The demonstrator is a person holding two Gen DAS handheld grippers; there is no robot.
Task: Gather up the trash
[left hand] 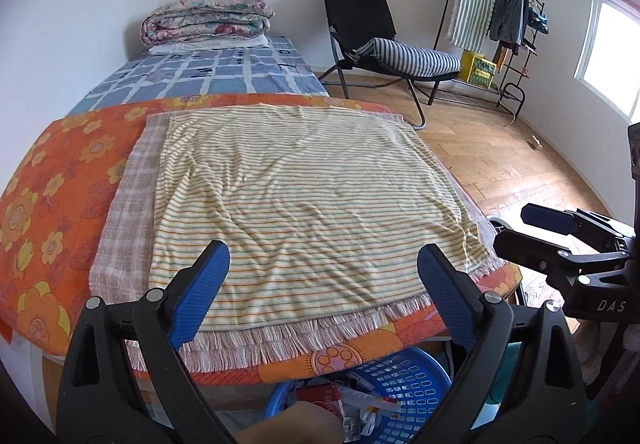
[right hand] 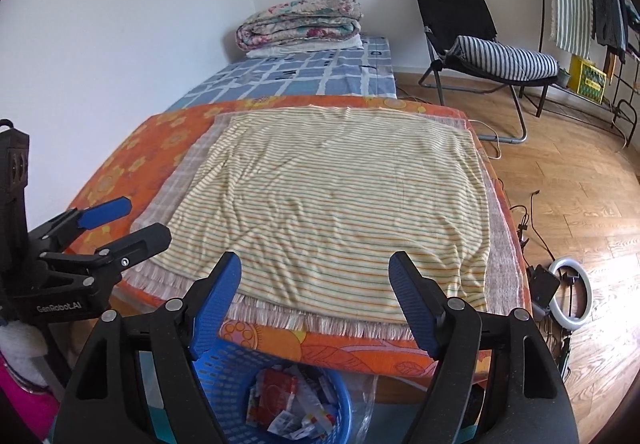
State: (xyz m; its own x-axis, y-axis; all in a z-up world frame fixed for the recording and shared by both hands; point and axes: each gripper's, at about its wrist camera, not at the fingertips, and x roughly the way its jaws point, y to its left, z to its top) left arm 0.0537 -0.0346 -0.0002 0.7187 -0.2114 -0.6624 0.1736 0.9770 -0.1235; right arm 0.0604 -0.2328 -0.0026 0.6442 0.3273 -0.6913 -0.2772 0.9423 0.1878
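The trash (right hand: pixel 292 404), a heap of red and white wrappers, is seen lying in the blue basket (right hand: pixel 240 364) on the floor, just under the near edge of the surface (right hand: pixel 360 356). No loose trash is visible on the striped cloth (right hand: pixel 340 204) that covers the surface, nor on the fringed cloth (right hand: pixel 504 264) beneath it. The right gripper (right hand: pixel 316 300) is held above the near edge with its jaws wide and nothing between them; the left gripper (left hand: pixel 324 292) is held likewise, jaws wide and empty, just beside it. The collection is judged to be largely done, so the step in hand is probably a check for leftovers. For this to be done well, the cloth folds, the fringe and the floor (right hand: pixel 580 204) beside the surface should be scanned before anything is reached for; a clear plastic sheet (right hand: pixel 366 404) beside the basket may be such a leftover. Any thin wrapper is best approached flat and pinched at an edge, so that the cloth is not caught and dragged. Release is best made directly over the basket.
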